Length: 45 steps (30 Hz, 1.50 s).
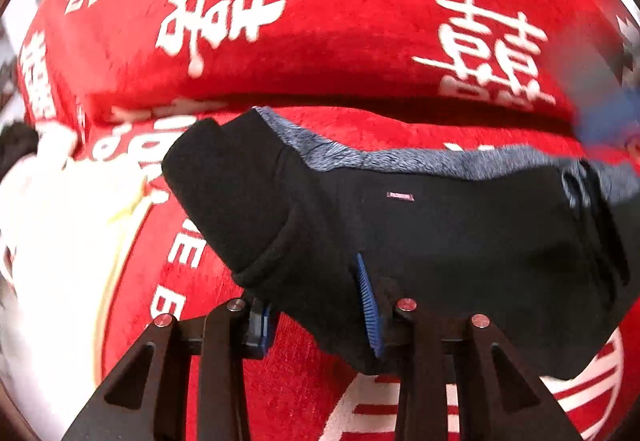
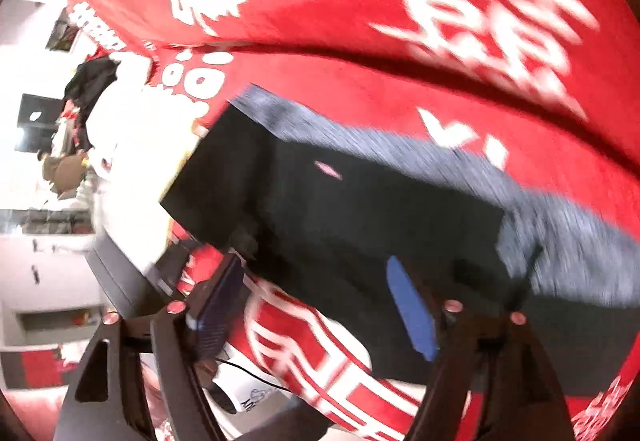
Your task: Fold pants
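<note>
— As the left gripper point(image 1: 316, 305) is looked along, how are its jaws found?
— They are drawn together on a folded black edge of the pants point(image 1: 400, 233); the cloth is pinched between the blue pads point(image 1: 370, 301).
— And the right gripper point(image 2: 316, 301)?
— Its jaws are held wide apart; nothing is clamped by them; the pants are seen spread across the red blanket point(image 1: 360, 1); grey lining is shown along the far edge.

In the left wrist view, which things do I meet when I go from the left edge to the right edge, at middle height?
White cloth → red blanket with white letters → black pants, folded, grey lining showing along their top edge.
</note>
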{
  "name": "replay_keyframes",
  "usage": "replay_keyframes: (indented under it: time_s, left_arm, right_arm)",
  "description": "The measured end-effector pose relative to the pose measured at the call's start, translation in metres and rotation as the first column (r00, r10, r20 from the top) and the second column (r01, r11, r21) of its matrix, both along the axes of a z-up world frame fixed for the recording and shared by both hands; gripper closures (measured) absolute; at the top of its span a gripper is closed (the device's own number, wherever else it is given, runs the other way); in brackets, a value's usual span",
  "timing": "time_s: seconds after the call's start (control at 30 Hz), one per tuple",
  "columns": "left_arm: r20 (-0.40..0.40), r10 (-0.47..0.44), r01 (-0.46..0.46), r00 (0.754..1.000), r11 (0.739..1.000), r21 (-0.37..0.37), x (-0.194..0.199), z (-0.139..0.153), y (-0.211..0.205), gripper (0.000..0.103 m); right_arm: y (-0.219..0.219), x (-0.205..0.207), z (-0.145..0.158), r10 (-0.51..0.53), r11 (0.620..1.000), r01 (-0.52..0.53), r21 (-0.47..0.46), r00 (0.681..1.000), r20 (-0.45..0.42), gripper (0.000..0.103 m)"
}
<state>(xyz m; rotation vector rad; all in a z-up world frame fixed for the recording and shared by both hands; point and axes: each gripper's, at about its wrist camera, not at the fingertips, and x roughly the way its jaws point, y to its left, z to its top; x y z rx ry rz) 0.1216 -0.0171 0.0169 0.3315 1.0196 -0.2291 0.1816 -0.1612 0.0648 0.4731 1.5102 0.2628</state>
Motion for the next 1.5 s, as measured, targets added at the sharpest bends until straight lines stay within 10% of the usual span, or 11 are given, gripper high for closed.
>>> replay_keyframes:
  time_s: [0.17,0.53,0.6,0.67,1.07,1.5]
  left_arm:
    - [0.013,-0.021,0.021,1.0,0.999,0.033,0.001,-0.001,-0.007,0.067]
    - [0.033,-0.014,0.012,0.999,0.999,0.052,-0.004,-0.001,-0.007,0.067]
    - [0.023,-0.015,0.014,1.0,0.999,0.047,-0.004,0.0,-0.007,0.066]
    - [0.013,-0.008,0.008,1.0,1.0,0.025,-0.005,0.002,-0.006,0.067]
    - [0.044,-0.088,0.092,0.995,0.99,-0.106,-0.023,0.084,-0.059,0.066]
    - [0.051,-0.415,0.418,0.909,0.904,-0.089,-0.109,0.1,-0.238,0.066]
  right_arm:
    - [0.06,0.07,-0.006,0.12,0.99,-0.112,0.087,0.989,-0.085,0.022]
    - [0.17,0.116,-0.077,0.403,0.9,-0.435,-0.035,0.859,-0.316,0.022]
    - [0.166,0.108,-0.084,0.4,0.901,-0.433,-0.033,0.857,-0.326,0.065]
    - [0.154,0.102,-0.081,0.37,0.92,-0.392,-0.013,0.877,-0.306,0.084]
    - [0.028,0.023,0.011,0.11,0.968,-0.113,0.226,0.994,0.028,0.085]
    - [-0.188,-0.13,0.072,-0.284,0.923,0.229,0.309,0.948,0.143,0.084]
